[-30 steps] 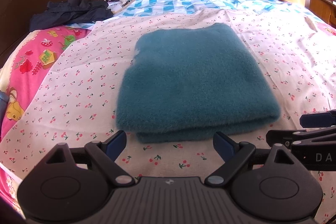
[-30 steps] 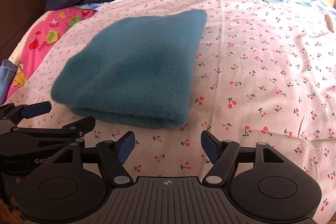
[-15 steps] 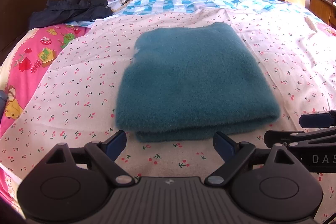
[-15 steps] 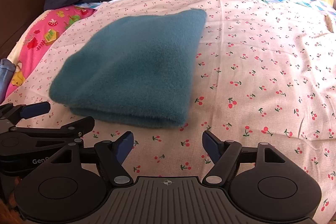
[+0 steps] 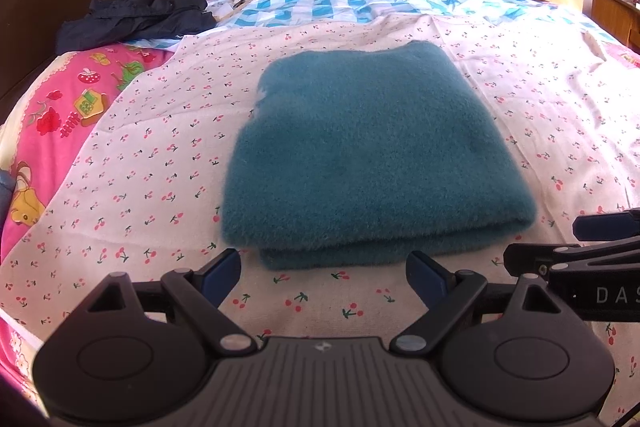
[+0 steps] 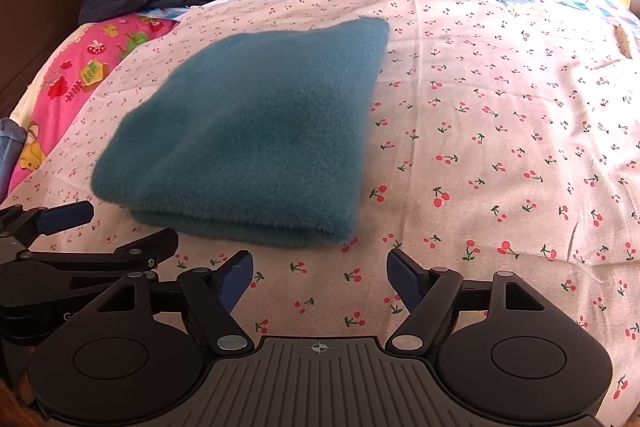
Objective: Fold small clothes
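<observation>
Left hand-held gripper (image 5: 323, 273), left wrist view: fingers spread, nothing between them, parked just short of the near folded edge of the teal fleece garment (image 5: 372, 163), which lies as a flat stacked rectangle on the cherry-print bed sheet (image 5: 132, 163). No visible shift against the earlier frames; garment and framing unchanged. Right wrist view: right hand-held gripper (image 6: 319, 273) released, spread a touch wider than a second ago, empty, just beside the garment's (image 6: 256, 131) near right corner. Judgement: fold looks finished; both tools idle, no contact.
</observation>
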